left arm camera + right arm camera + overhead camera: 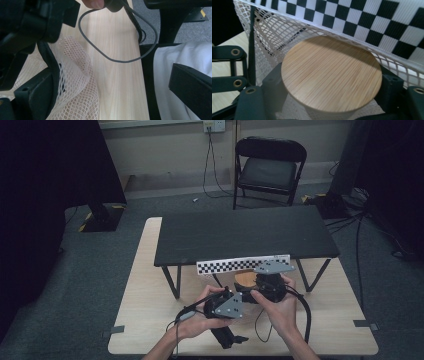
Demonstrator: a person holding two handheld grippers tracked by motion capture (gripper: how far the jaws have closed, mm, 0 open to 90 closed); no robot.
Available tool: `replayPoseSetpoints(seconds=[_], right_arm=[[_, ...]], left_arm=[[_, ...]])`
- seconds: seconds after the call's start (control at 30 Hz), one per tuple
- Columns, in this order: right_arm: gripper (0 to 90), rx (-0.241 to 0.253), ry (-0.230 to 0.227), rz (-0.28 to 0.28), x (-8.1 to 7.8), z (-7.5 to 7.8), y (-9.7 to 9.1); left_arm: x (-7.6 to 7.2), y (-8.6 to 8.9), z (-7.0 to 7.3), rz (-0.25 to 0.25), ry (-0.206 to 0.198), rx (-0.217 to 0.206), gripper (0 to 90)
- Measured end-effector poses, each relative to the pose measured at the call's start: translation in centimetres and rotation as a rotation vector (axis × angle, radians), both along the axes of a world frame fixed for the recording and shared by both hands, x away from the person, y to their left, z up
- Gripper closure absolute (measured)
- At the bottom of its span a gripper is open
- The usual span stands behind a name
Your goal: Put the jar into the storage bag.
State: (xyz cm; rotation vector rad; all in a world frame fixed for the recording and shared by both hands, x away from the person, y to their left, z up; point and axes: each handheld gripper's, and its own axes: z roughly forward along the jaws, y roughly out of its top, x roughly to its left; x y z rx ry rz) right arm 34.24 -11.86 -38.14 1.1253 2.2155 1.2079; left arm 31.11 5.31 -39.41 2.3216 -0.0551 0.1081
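A round wooden lid (331,75) sits clamped between the right tongs (329,100), half inside a white mesh bag (287,32) above the pale wooden surface (150,285). The left tongs (37,82) pinch the mesh bag's black-trimmed edge beside a checkered strip (235,265).

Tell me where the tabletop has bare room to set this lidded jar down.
Bare wood lies left of the left gripper, toward the table edge, and right of the right gripper. It is crowded between the grippers, around the mesh bag and the jar's wooden lid.
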Motion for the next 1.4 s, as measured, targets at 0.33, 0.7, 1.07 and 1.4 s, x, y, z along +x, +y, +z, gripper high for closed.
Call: replayPoseSetpoints(seconds=[0.33, 0.7, 1.07, 1.4], right_arm=[[21.7, 0.020, 0.038, 0.004, 0.25, 0.31, 0.09], [16.0, 0.045, 0.037, 0.021, -0.09, 0.30, -0.02], [13.1, 0.079, 0.025, 0.037, -0.19, 0.14, -0.22], [9.4, 0.108, 0.025, 0.045, -0.40, 0.18, -0.55]], left_arm=[[0.23, 0.22, -0.11, -0.004, 0.022, -0.020, 0.3], [0.20, 0.16, -0.18, 0.002, 0.015, -0.007, 0.5], [0.35, 0.14, -0.21, 0.002, 0.017, -0.007, 0.5], [0.53, 0.05, -0.35, 0.017, 0.013, 0.000, 0.5]])
